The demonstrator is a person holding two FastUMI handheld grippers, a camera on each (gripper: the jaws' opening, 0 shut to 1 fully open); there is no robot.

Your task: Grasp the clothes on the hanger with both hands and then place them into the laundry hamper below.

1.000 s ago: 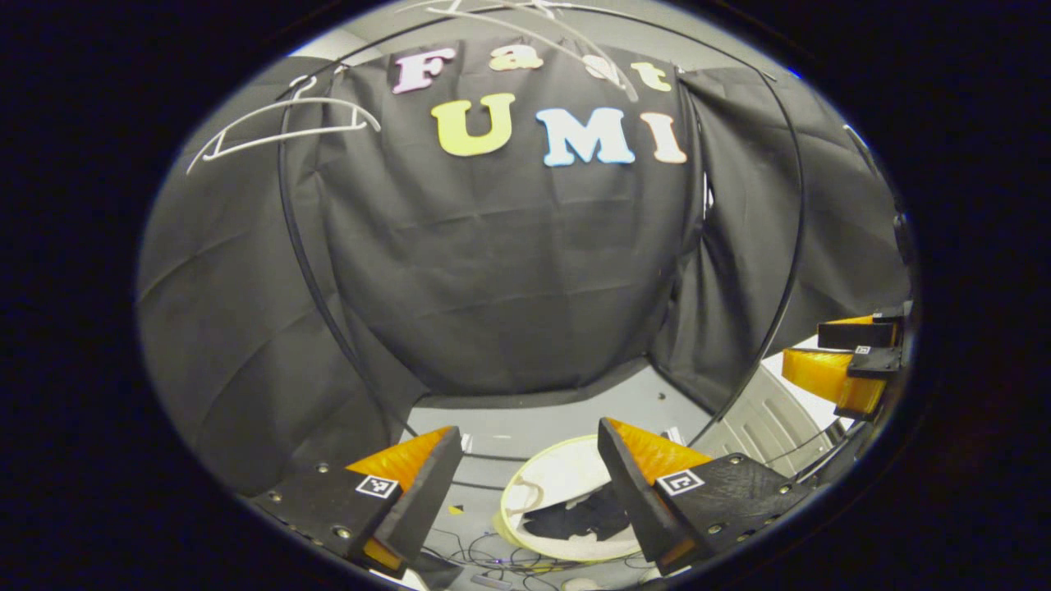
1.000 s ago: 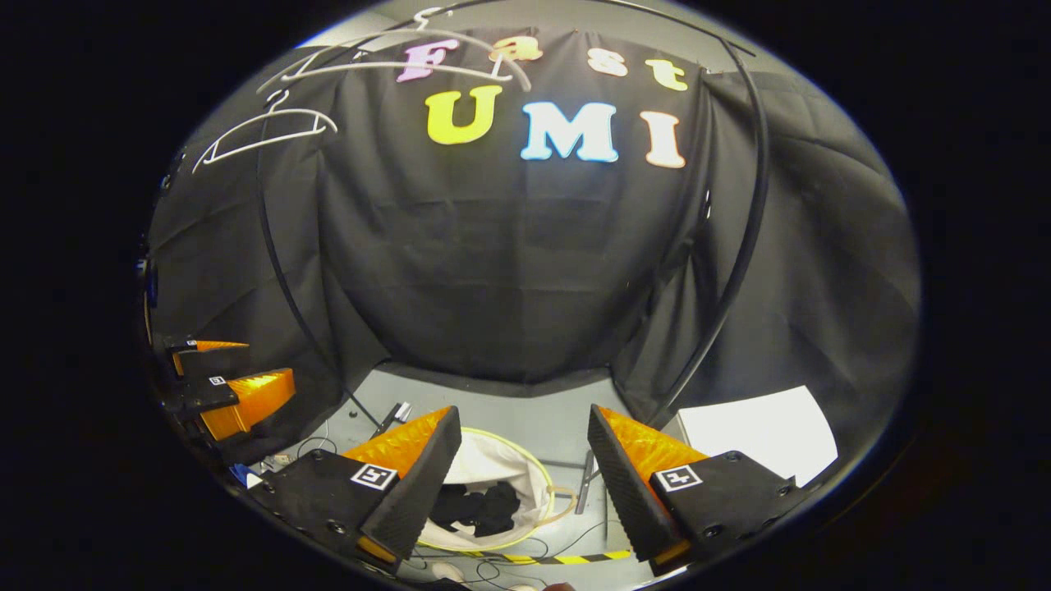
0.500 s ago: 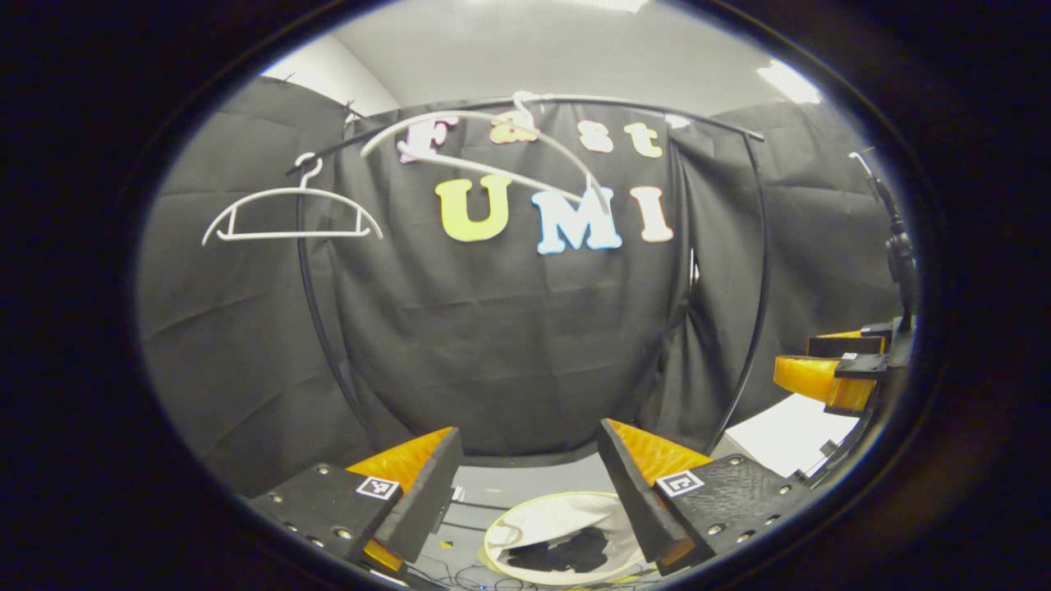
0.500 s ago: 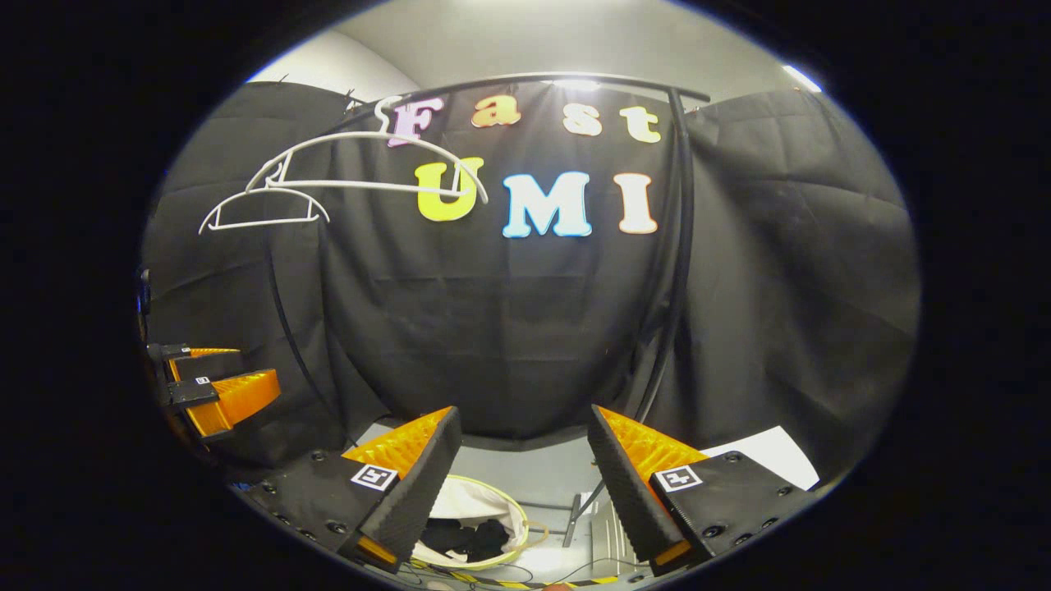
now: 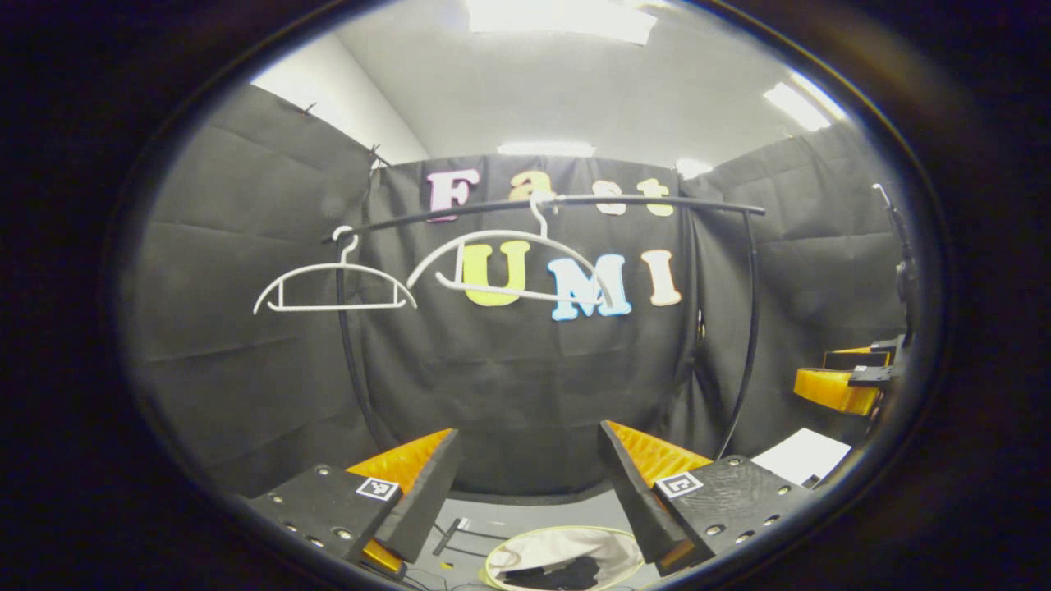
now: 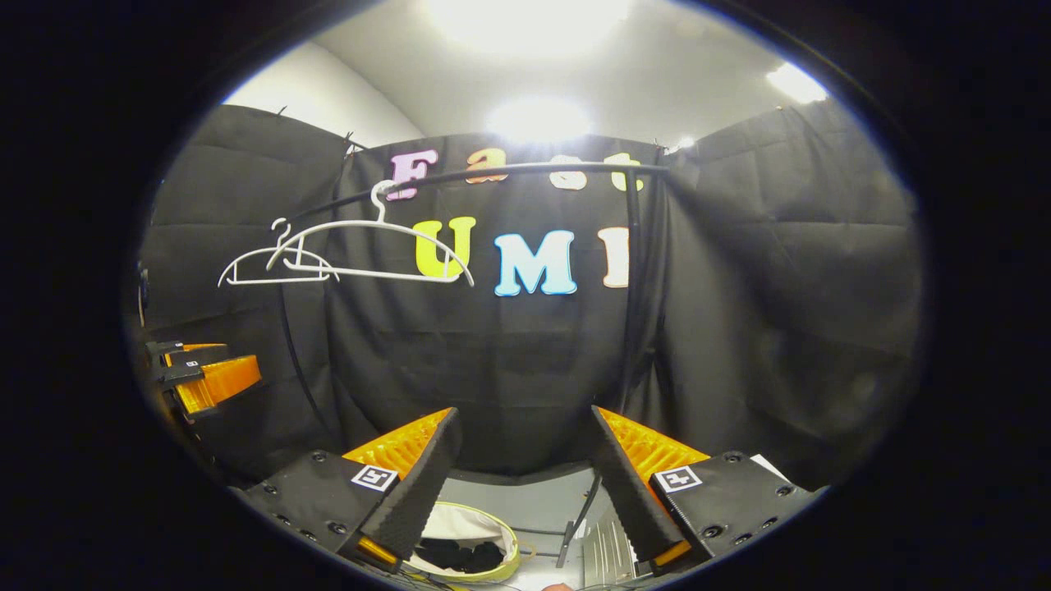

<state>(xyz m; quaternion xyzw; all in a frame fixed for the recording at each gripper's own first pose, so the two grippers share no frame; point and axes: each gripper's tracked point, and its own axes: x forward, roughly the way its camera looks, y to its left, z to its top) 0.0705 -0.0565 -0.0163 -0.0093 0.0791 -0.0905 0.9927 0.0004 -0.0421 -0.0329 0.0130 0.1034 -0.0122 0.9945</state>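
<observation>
Both grippers wide open, nothing held: left gripper [image 5: 525, 484] and right gripper [image 6: 521, 484] sit side by side, pointing at the far black wall. Two bare white hangers hang on the black rail [image 5: 566, 202] up ahead, the left hanger [image 5: 332, 287] at the rail's left end and the right hanger [image 5: 513, 267] near mid-rail. Dark clothes [image 6: 460, 556] lie inside the round white laundry hamper [image 6: 509, 548] on the floor, low and near, between the fingers.

Each gripper, the left gripper [image 5: 525, 484] and the right gripper [image 6: 525, 480], carried two wedge-shaped fingers with ribbed inner faces, mounted on dark plates studded with small screws; each plate bore a square black-and-white marker, possibly a tracking tag.
</observation>
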